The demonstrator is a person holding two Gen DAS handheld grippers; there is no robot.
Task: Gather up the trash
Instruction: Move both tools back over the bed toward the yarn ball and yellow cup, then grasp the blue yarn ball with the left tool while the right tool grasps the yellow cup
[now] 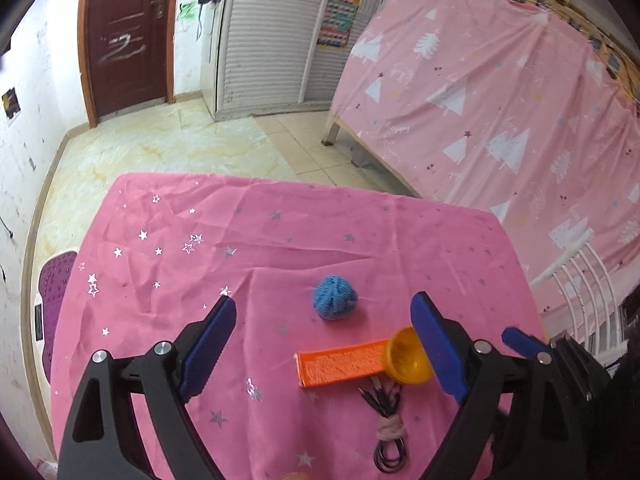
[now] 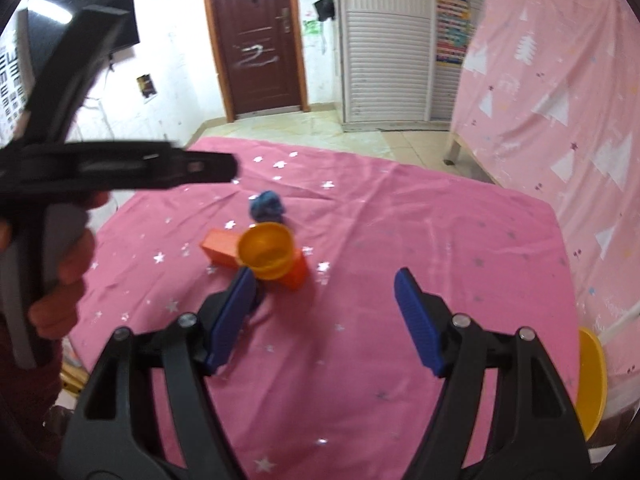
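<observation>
On the pink starred tablecloth (image 1: 280, 240) lie a blue yarn ball (image 1: 334, 297), an orange flat block (image 1: 340, 368), a small yellow cup (image 1: 408, 356) tipped on its side against the block, and a bundle of black wires (image 1: 390, 432) tied with cord. My left gripper (image 1: 324, 340) is open and empty above these, the yarn ball between its fingertips. My right gripper (image 2: 324, 304) is open and empty, just short of the yellow cup (image 2: 266, 256), the orange block (image 2: 224, 248) and the yarn ball (image 2: 267, 205). The left gripper's body (image 2: 120, 164) shows at the left, held by a hand.
A yellow bin rim (image 2: 592, 384) sits at the table's right edge. A white chair (image 1: 580, 280) stands to the right. A bed draped in pink sheet (image 1: 500, 100), a white wardrobe (image 1: 272, 32) and a brown door (image 1: 124, 36) lie beyond. A purple mat (image 1: 52, 304) is on the floor at left.
</observation>
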